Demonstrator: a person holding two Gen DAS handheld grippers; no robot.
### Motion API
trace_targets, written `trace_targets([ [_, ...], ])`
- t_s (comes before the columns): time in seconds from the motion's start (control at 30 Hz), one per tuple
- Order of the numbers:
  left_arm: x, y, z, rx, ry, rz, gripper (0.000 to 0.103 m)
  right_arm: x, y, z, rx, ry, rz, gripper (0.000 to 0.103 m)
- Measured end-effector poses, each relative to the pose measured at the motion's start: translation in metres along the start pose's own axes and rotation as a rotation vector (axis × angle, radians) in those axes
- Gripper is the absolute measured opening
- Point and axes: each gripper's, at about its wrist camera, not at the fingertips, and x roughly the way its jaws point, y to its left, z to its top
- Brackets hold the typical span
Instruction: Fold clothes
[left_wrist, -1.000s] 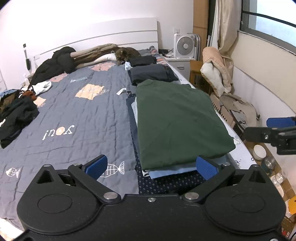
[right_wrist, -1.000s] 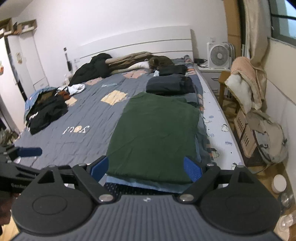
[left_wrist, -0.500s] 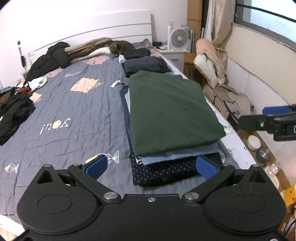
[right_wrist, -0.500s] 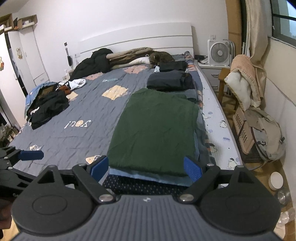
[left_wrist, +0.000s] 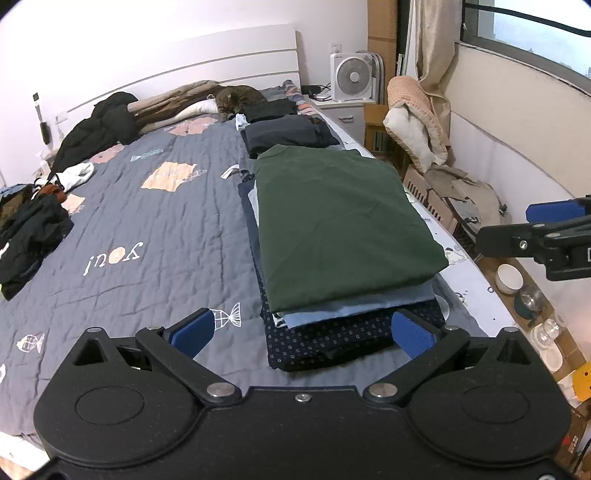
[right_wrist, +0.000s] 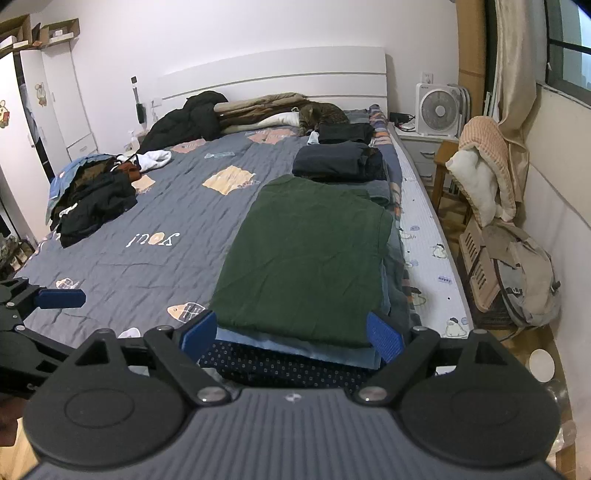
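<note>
Both tools (left_wrist: 301, 334) (right_wrist: 291, 336) gape above the folded green shirt (left_wrist: 343, 221) (nothing held).

The green shirt (left_wrist: 343, 221) hid most of the light blue garment (left_wrist: 354, 308) and the dotted navy garment (left_wrist: 347, 339) beneath it, so only their near edges showed. In the right wrist view the left gripper (right_wrist: 59, 298) was cut off at the 9 o'clock edge. The unfolded dark clothes (right_wrist: 92, 199) at 10 o'clock were too tangled to tell apart. The cat (left_wrist: 236, 99) at 12 o'clock was too small for detail.
</note>
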Motion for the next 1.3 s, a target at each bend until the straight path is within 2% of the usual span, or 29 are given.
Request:
trace_targets([
  [0.5,0.002,0.002,0.002,0.004,0.002,-0.006,0.103,0.002,0.002,0.0,-0.019,0.018,-0.008,0.088],
  [1.3,0.015,-0.015,-0.004,0.004,0.067,-0.083,0.103,-0.004,-0.011,-0.001,-0.012,0.033,-0.046,0.088],
])
